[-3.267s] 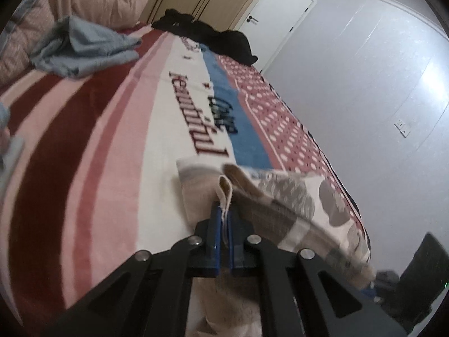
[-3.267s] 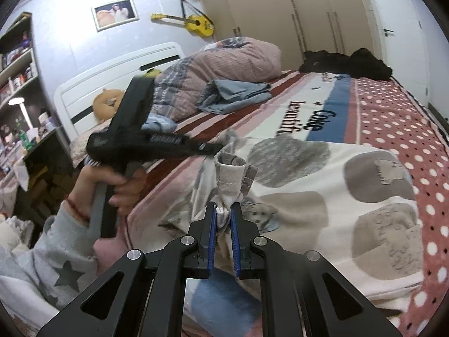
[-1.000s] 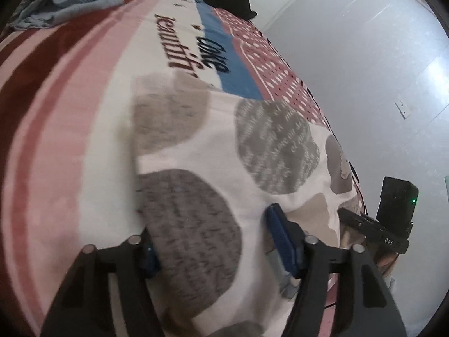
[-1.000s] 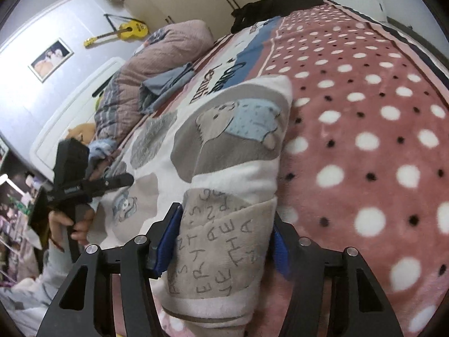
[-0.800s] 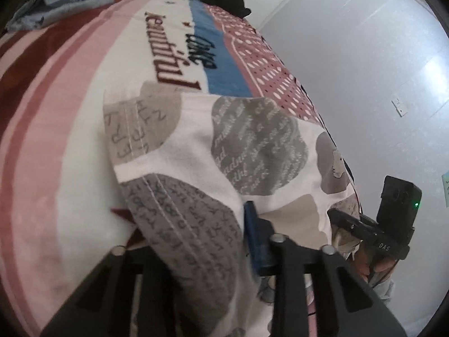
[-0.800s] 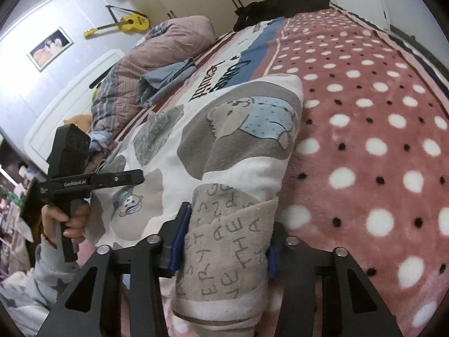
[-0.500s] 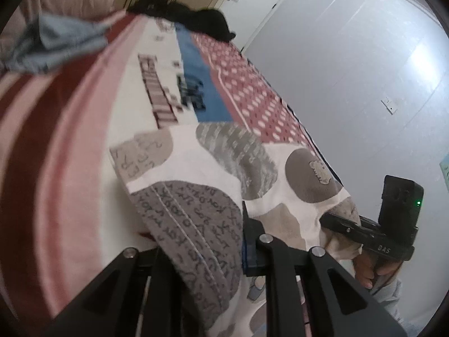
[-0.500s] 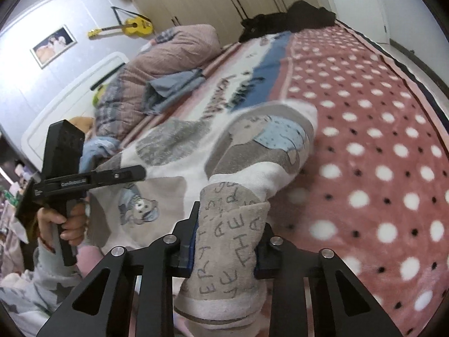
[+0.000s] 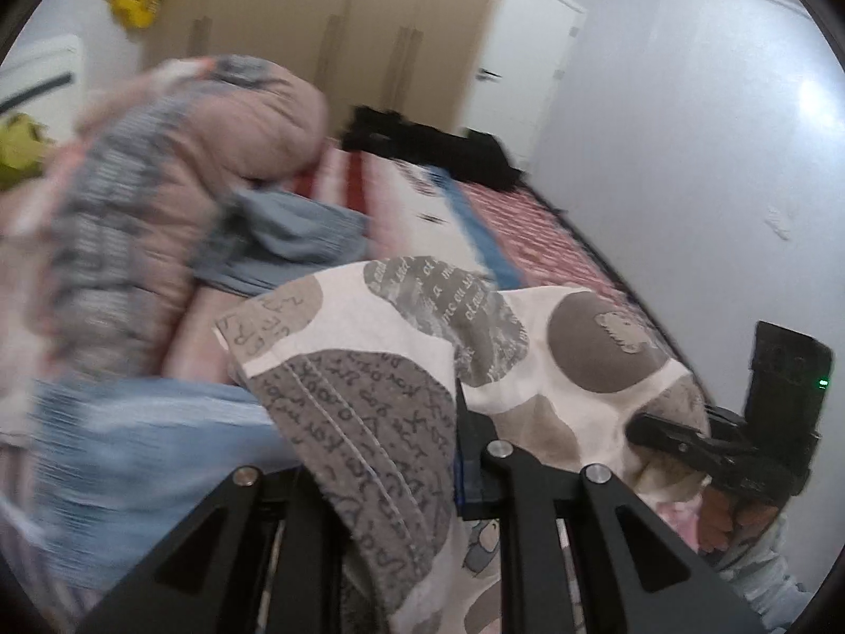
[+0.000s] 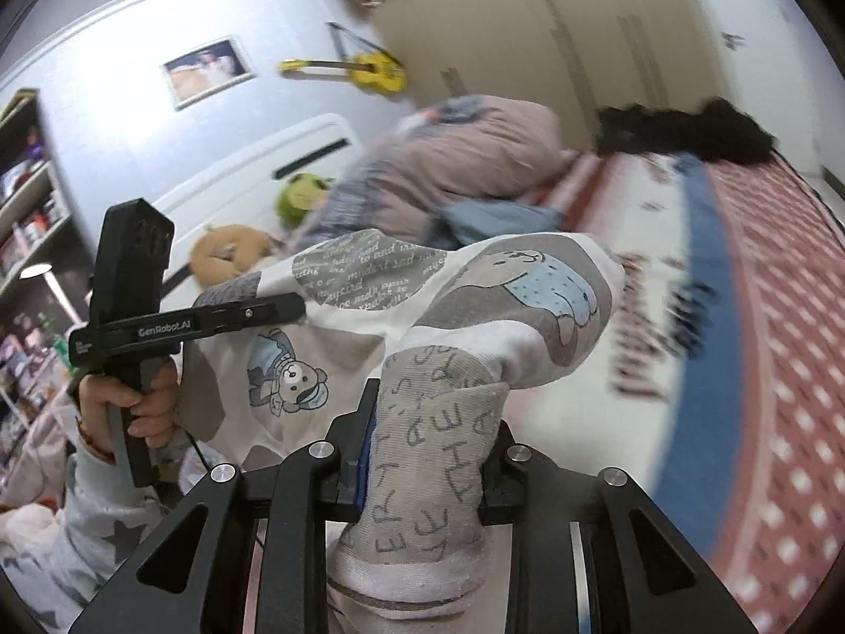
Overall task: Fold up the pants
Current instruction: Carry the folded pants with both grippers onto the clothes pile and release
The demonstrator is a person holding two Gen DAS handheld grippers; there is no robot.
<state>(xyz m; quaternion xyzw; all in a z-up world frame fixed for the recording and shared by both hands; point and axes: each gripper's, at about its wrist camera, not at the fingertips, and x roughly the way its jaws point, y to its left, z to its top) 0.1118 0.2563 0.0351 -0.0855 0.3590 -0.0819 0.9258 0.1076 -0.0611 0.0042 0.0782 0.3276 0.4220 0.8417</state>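
Note:
The pants (image 9: 433,327) are white with grey and brown patches and bear drawings, and they hang lifted above the bed between both grippers. In the left wrist view my left gripper (image 9: 391,475) is shut on one grey printed end, and the cloth drapes over its left finger. My right gripper (image 9: 649,428) shows at the far right, held by a hand, at the other end. In the right wrist view my right gripper (image 10: 430,454) is shut on a bunched grey cuff of the pants (image 10: 528,285). The left gripper (image 10: 285,311) reaches into the cloth from the left.
The bed blanket (image 10: 766,317) has red dots, a blue band and stripes. A pink quilt bundle (image 9: 185,169) and a blue garment (image 9: 296,238) lie near the headboard, with black clothes (image 9: 433,148) at the far end. Plush toys (image 10: 227,253) sit by the headboard, and shelves stand at the left.
Both grippers went from open around the pants' ends to shut on them. They then rose and carried the pants up off the blanket, toward the headboard.

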